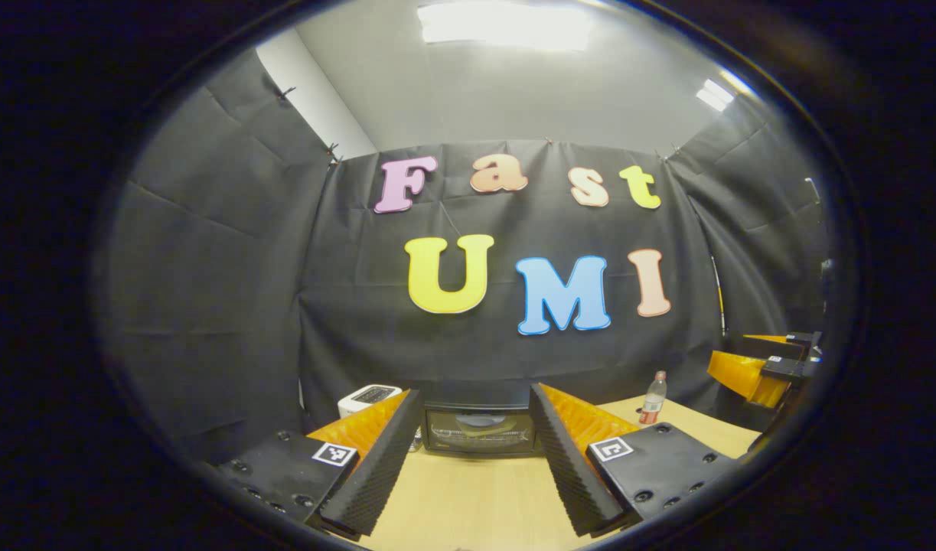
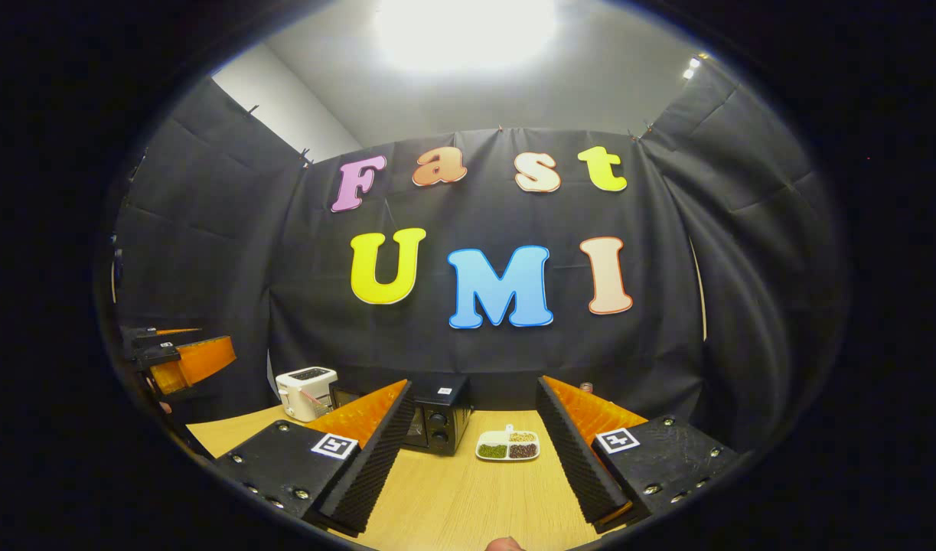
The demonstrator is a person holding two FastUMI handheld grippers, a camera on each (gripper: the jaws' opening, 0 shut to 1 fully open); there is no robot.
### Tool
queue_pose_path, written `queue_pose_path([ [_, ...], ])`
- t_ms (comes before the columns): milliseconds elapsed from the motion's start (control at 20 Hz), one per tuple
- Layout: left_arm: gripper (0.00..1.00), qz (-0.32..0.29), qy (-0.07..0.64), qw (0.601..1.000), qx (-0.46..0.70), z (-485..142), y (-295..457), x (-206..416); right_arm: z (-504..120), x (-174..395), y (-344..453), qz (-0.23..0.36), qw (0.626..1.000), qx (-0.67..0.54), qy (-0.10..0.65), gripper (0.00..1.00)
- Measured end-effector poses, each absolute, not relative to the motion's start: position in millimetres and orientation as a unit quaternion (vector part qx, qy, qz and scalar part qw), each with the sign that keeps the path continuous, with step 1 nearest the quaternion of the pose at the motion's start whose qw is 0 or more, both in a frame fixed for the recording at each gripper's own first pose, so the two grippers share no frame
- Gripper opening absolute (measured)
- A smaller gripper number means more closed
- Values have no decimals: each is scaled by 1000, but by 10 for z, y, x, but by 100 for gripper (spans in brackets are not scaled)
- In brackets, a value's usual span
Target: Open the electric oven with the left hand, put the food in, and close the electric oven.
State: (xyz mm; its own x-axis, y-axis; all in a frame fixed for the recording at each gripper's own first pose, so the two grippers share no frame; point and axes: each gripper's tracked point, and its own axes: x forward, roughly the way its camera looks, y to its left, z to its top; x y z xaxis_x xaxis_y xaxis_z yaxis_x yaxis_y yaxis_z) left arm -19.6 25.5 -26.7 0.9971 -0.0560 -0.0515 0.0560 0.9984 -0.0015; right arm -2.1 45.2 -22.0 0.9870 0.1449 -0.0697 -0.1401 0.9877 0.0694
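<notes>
left claw [image 1: 475, 451] spread wide, empty, facing oven [image 1: 481, 430] at worktop [image 1: 468, 505] back, door shut | right claw [image 2: 474, 451] spread wide, empty; food tray [image 2: 508, 445] just right of oven | risk: claw slips off door edge, door snaps back

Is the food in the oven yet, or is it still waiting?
Still waiting. Nothing looks done: the oven door is closed and the food tray sits on the table beside it. In hand: nothing; the left claw and right claw are both open and empty. Left: open the door, put the tray in, close it.
</notes>
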Motion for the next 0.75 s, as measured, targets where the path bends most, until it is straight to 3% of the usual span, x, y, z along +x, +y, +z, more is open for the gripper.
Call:
queue_pose_path([
  [50,90,-30,28,999,0,-261,298,-256,-219,-56,453,71,996,40,33,98],
  [100,99,-32,25,999,-1,-231,338,-288,-169,-62,495,69,996,47,29,98],
  [650,95,-33,15,999,-14,-147,652,-461,-73,-221,707,63,997,42,27,98],
  [750,99,-34,15,999,-16,-143,664,-445,-84,-233,700,63,997,42,31,98],
])
